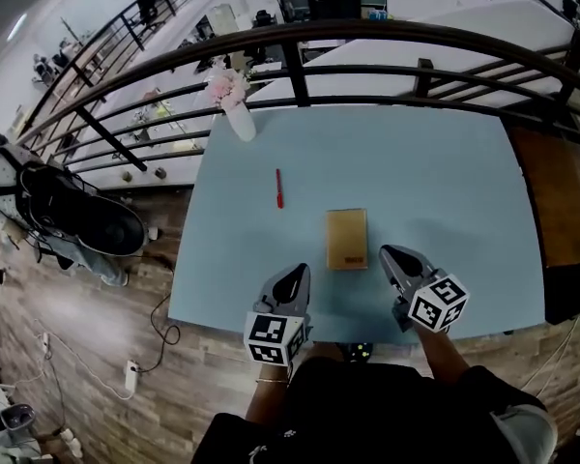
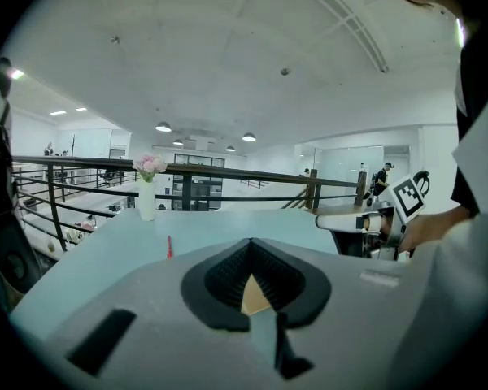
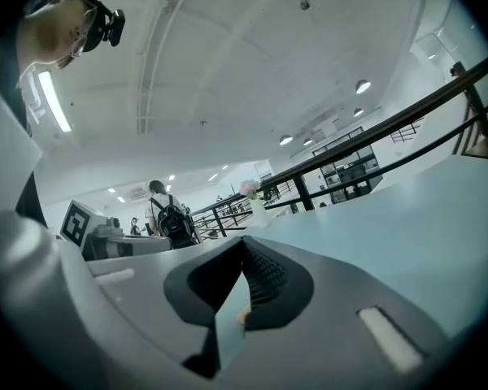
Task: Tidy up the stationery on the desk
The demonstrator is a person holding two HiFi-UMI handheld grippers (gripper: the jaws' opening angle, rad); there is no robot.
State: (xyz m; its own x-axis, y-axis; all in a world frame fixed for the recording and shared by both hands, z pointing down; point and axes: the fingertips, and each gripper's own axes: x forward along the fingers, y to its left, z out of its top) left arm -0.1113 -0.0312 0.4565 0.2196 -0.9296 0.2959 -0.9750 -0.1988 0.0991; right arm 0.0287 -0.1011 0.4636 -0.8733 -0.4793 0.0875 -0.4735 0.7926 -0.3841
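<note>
Tan notebook [image 1: 347, 239] and red pen [image 1: 279, 188] lie ungathered, so your left tongs [image 1: 297, 275] and right tongs [image 1: 392, 256], both pressed together and empty, probably need spreading before any grasp.

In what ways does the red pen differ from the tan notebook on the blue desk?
The red pen is a thin stick, while the tan notebook is a broad flat rectangle. The pen lies farther from the person and nearer the vase, whereas the notebook lies closer to the front edge. Both lie flat on the desk, with their long sides pointing away from the person.
</note>
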